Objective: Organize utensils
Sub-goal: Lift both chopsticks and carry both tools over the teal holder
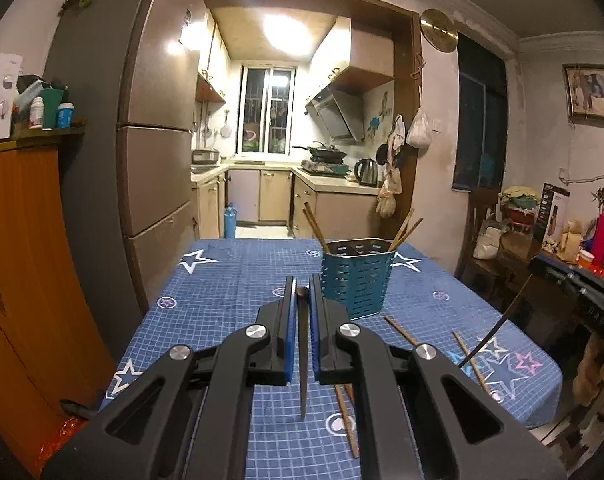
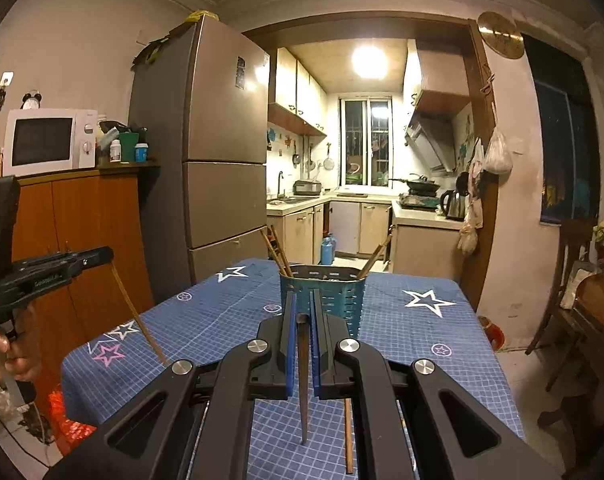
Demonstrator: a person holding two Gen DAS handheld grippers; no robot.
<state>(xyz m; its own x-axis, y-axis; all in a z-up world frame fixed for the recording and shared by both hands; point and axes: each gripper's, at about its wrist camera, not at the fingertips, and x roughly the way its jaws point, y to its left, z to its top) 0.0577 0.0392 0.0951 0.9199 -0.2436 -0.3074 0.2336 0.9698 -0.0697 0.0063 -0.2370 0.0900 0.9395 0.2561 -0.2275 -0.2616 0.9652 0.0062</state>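
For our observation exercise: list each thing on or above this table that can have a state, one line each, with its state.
Left gripper: shut on a chopstick, which hangs point down.
Right gripper: shut on a chopstick, point down.
Blue utensil holder: upright on the table, chopsticks leaning inside.
Loose chopsticks: lying flat on the cloth.

Holder (image 1: pixel 358 278) contents hidden by rim, loose chopstick (image 2: pixel 348 436) partly behind right tongs (image 2: pixel 301 312), person's hand (image 2: pixel 10 354) cut off at edge
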